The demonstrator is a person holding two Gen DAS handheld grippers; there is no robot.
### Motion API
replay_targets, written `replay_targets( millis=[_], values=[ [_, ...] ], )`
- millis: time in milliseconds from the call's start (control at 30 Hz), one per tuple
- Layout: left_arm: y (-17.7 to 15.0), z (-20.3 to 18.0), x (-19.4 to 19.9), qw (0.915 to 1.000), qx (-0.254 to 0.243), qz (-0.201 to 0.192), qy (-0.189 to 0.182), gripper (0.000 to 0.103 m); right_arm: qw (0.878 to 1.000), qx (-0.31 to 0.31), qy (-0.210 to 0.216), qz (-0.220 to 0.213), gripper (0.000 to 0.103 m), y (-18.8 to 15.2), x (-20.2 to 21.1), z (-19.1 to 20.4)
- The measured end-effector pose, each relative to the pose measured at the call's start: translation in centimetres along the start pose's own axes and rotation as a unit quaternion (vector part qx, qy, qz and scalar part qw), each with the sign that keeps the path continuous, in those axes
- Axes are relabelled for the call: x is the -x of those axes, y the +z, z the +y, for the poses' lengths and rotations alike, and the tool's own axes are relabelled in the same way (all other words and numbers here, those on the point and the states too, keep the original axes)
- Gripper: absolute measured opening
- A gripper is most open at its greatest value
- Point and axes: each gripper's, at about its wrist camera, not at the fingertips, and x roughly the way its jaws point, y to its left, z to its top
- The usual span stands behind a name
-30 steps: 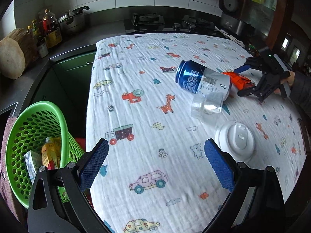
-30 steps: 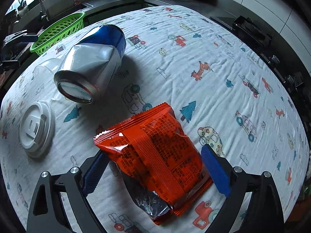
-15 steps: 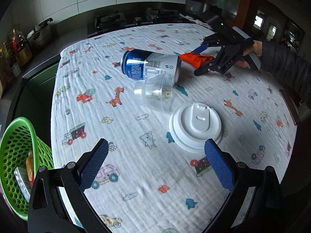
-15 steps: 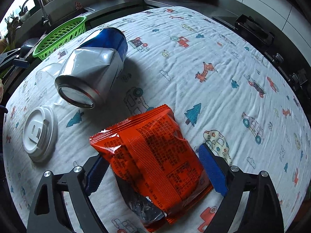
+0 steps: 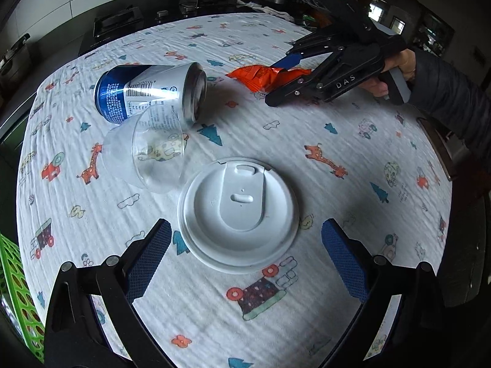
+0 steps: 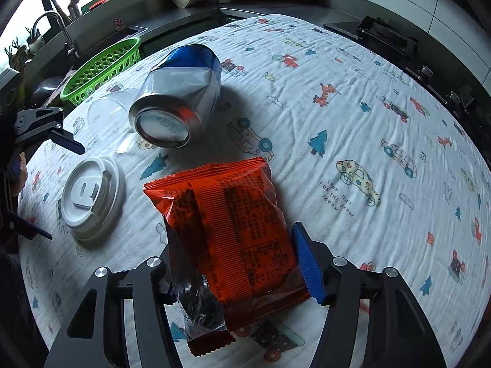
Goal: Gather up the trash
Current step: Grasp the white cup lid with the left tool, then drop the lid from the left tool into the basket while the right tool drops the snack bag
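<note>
A white cup lid (image 5: 237, 214) lies on the patterned cloth just ahead of my left gripper (image 5: 245, 260), which is open and empty with the lid between its fingers' line. Beyond it lie a clear plastic cup (image 5: 145, 159) and a dented blue and silver can (image 5: 150, 92), both on their sides. My right gripper (image 6: 233, 263) has closed in on an orange snack wrapper (image 6: 227, 214), whose sides bulge between the fingers. The wrapper (image 5: 264, 75) and right gripper (image 5: 294, 73) also show in the left wrist view. The lid (image 6: 92, 196), cup (image 6: 107, 110) and can (image 6: 181, 98) show in the right wrist view.
A green mesh basket (image 6: 104, 67) stands off the table's far left edge by the sink, and its rim (image 5: 12, 276) shows at the left wrist view's lower left. A stove (image 5: 199, 0) and counter with jars lie beyond the table.
My left gripper has swung right and advanced to the white lid, leaving the basket behind. My right gripper's fingers have narrowed onto the orange wrapper, which now buckles between them.
</note>
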Motion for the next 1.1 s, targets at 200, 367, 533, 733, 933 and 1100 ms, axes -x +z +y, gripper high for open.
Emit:
replay_targets(
  millis=[200, 367, 533, 733, 933, 1100],
  values=[
    [0.5, -0.2, -0.8, 0.9997, -0.007, 0.002, 0.022, 0.091, 1.000, -0.004, 0.013, -0.015, 0.059, -0.7, 1.2, 1.2],
    [0.4, -0.4, -1.4, 0.9992, -0.015, 0.007, 0.037, 0.089, 1.000, -0.004, 0.017, -0.024, 0.059, -0.8, 1.9, 2.1],
    [0.4, -0.2, -1.5, 0.9991, -0.012, 0.000, 0.042, 0.087, 0.999, -0.003, 0.019, -0.028, 0.059, -1.1, 2.5, 3.0],
    [0.3, -0.4, -1.4, 0.9987, -0.012, -0.007, 0.050, 0.085, 0.999, -0.008, 0.019, -0.028, 0.059, -1.6, 2.9, 3.8],
    [-0.2, -0.7, -0.5, 0.9987, -0.007, -0.018, 0.047, 0.084, 0.999, -0.016, 0.017, -0.031, 0.059, -2.0, 3.6, 4.7],
    [-0.9, -0.4, 1.9, 0.9984, 0.005, -0.039, 0.042, 0.084, 0.999, -0.014, 0.017, -0.033, 0.059, -2.2, 4.3, 6.6]
  ],
)
